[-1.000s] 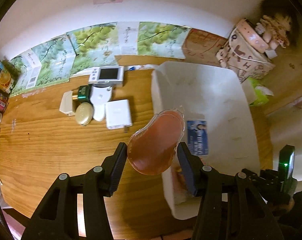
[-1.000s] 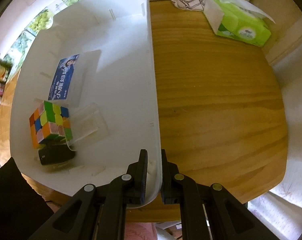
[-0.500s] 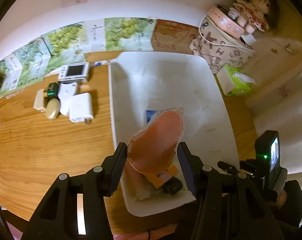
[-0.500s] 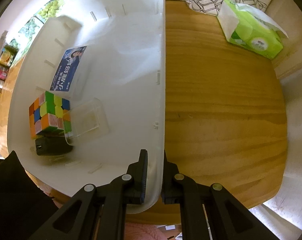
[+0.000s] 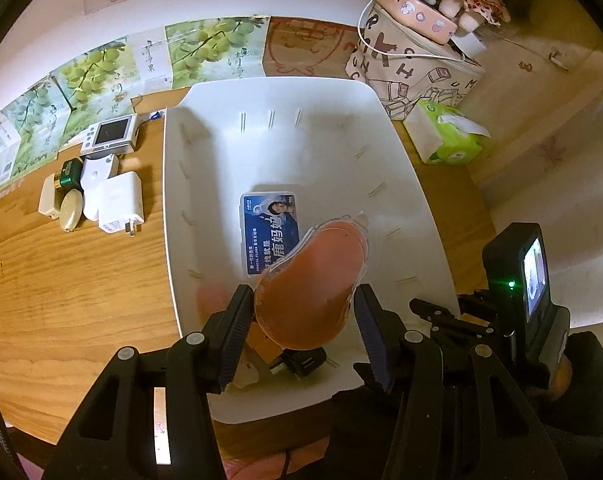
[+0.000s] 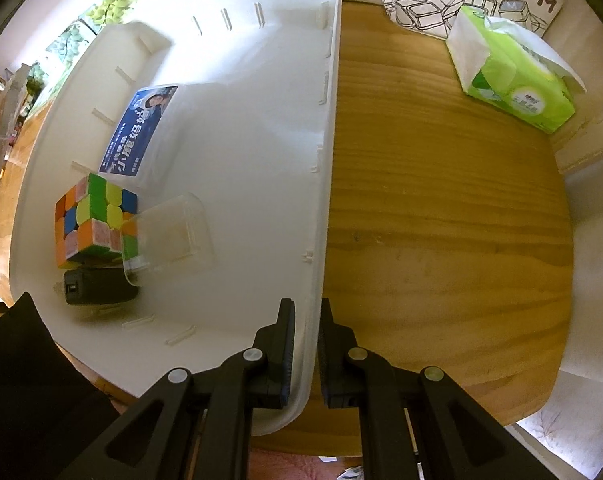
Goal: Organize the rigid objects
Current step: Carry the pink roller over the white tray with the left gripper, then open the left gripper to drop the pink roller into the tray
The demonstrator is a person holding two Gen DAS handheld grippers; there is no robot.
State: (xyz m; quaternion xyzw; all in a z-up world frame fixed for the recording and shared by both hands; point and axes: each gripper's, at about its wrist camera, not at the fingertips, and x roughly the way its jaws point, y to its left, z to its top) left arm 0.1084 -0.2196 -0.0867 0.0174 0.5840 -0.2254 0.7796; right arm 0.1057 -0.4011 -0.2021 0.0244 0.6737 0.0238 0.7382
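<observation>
My left hand-held gripper has carried the orange kidney-shaped case in from over the table's bare wood to over the white bin; a second ago it sat at the bin's left wall, now it hangs above the bin's near end. So the carry looks done, and releasing it should be next, I judge. The jaws are partway open, clamped on the case's sides, which sticks forward and up between the pads. The case is not down yet; it floats above the blue-label box and the cube.

My right hand-held gripper is unchanged, nearly closed, pinching the bin's right wall near the near-right corner, one finger inside, one outside. It is steadying the bin.

Inside the bin, in the right view: Rubik's cube at the near-left corner, black adapter just in front of it, clear plastic tub leaning against the cube, blue-label box further in along the left wall. The middle and far end of the bin are free.

Left of the bin on the table, still unsorted: white charger, white device, round cream compact, green jar, small screen unit. The green tissue pack sits by the table's far-right edge.
</observation>
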